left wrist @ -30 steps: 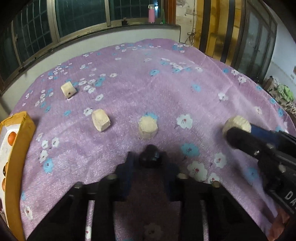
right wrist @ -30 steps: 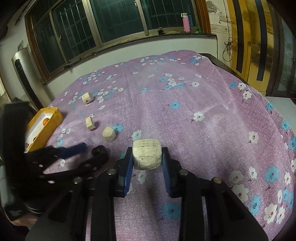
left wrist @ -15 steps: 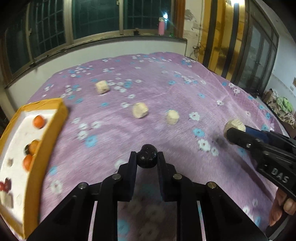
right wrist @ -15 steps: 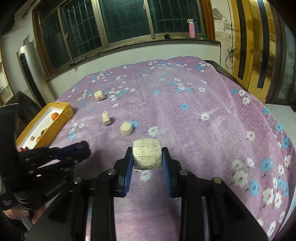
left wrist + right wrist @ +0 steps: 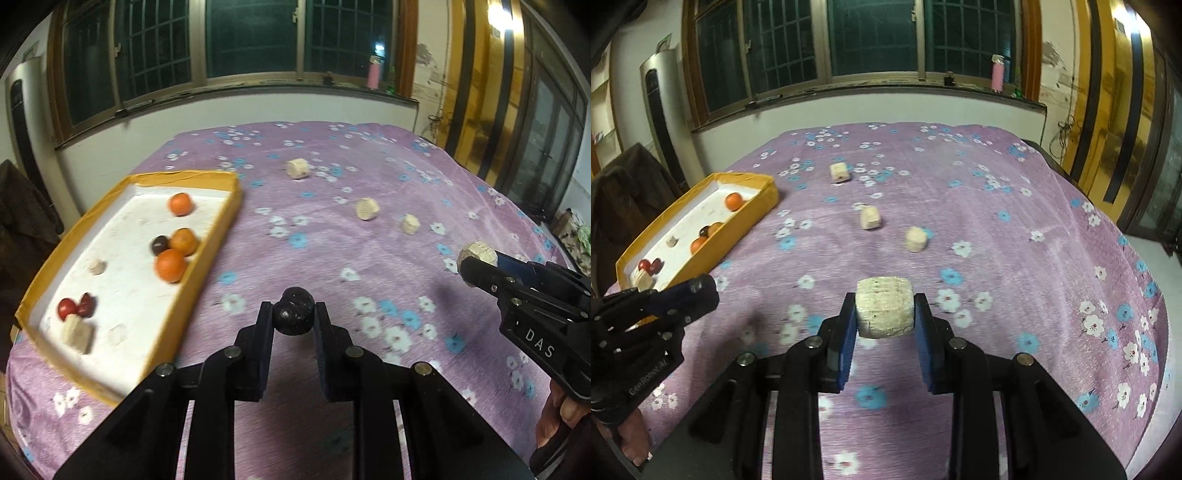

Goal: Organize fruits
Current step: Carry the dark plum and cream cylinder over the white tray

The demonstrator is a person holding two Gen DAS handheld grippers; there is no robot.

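Observation:
My left gripper (image 5: 293,317) is shut on a dark round fruit (image 5: 294,311) and holds it above the purple flowered cloth, just right of the yellow tray (image 5: 207,266). The tray holds oranges (image 5: 170,264), red fruits (image 5: 67,308), a dark fruit and pale chunks. My right gripper (image 5: 885,314) is shut on a pale beige chunk (image 5: 885,312), held above the cloth; it shows in the left wrist view (image 5: 476,254) at the right. Three pale chunks (image 5: 916,239) lie on the cloth beyond it.
The tray (image 5: 753,206) sits at the table's left edge. The left gripper shows in the right wrist view (image 5: 696,295) at the lower left. A window sill with a pink bottle (image 5: 996,77) lies behind the table. A dark chair (image 5: 624,184) stands left.
My left gripper has lifted and swung left with the dark fruit, bringing the tray into full view. My right gripper has risen and moved slightly left, still holding its chunk.

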